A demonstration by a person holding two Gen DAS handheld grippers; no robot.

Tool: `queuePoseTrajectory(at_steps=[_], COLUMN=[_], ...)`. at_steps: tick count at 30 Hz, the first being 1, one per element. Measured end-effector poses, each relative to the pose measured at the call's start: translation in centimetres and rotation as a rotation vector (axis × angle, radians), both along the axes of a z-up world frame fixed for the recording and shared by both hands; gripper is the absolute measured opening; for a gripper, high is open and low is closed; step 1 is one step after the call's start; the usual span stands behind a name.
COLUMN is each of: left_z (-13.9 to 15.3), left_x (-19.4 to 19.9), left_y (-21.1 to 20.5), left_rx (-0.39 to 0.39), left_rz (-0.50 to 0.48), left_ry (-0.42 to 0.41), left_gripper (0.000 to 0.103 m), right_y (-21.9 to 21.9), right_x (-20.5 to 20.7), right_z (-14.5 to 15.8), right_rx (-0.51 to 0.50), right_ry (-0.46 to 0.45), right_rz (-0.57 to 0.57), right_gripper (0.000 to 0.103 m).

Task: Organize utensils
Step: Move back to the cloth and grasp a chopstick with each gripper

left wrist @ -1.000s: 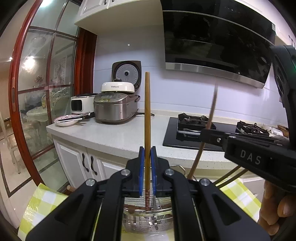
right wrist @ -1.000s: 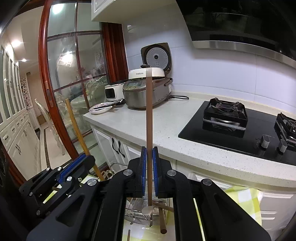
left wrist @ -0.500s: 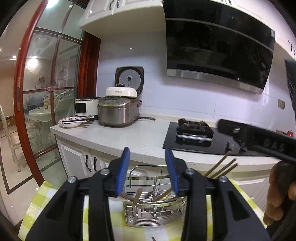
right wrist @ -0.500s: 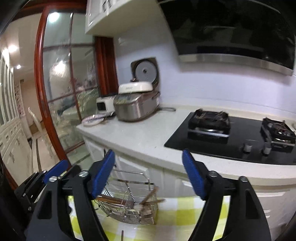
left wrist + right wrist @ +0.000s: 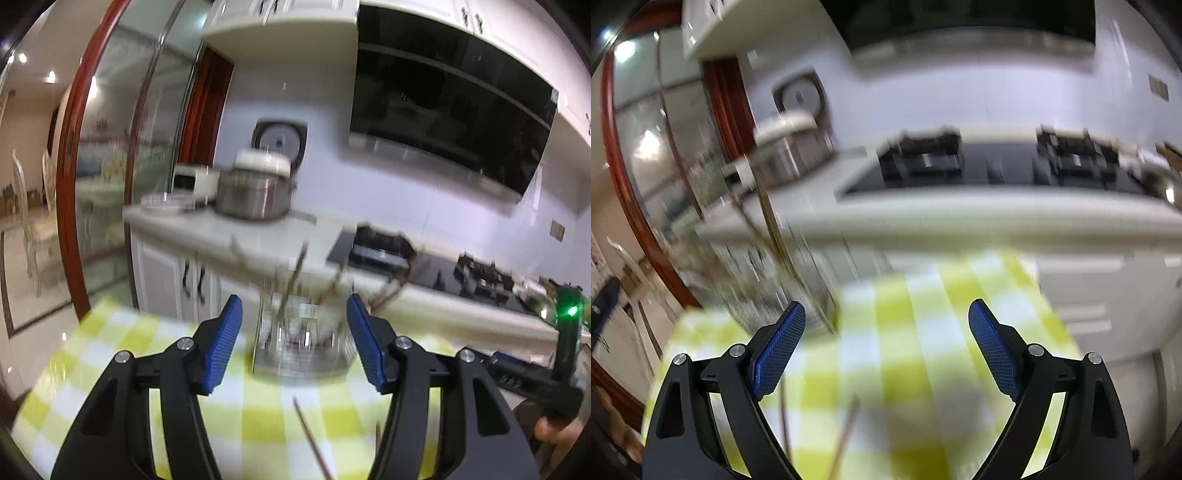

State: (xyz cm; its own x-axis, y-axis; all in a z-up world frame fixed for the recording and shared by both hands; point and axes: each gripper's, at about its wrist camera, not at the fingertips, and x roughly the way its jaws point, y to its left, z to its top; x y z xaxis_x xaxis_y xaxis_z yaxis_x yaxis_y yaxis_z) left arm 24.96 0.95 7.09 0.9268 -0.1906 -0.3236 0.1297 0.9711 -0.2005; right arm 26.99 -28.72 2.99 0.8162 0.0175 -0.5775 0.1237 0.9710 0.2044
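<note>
A metal wire utensil basket stands on the green-and-white checked cloth, holding several wooden chopsticks that lean outward. My left gripper is open and empty, just in front of the basket. My right gripper is open and empty over the cloth; the blurred basket is at its left. Loose chopsticks lie on the cloth near me, one in the left wrist view and one in the right wrist view. Both views are motion-blurred.
A kitchen counter runs behind the table with a rice cooker, a plate and a black gas hob. White cabinets stand below it. The other hand-held gripper's body shows at the right.
Both grippers have let go of the chopsticks they held a second ago and opened wide. Both have pulled back from the basket and tilted down; the right one has swung to the right.
</note>
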Motion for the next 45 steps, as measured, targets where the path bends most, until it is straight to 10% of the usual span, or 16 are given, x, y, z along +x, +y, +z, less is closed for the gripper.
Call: queuePoseTrajectory(at_steps=[11, 33, 45], left_z=[-8.0, -10.3, -14.4], left_x=[-1.3, 0.8, 5.2], left_y=[1.6, 0.6, -5.8], left_rx=[0.015, 0.021, 0.141], left_rz=[0.015, -0.048, -0.155], left_ry=[0.27, 0.388, 0.556], left_gripper=[0.057, 0.057, 0.049], right_y=[5.0, 8.1, 4.7], right_x=[-2.7, -1.6, -1.4], right_z=[-10.3, -12.3, -12.3], right_rx=[0.018, -0.182, -0.159], right_ry=[0.338, 0.357, 0.345], right_rz=[0.139, 0.242, 0.345], right_gripper=[0.079, 0.012, 0.009])
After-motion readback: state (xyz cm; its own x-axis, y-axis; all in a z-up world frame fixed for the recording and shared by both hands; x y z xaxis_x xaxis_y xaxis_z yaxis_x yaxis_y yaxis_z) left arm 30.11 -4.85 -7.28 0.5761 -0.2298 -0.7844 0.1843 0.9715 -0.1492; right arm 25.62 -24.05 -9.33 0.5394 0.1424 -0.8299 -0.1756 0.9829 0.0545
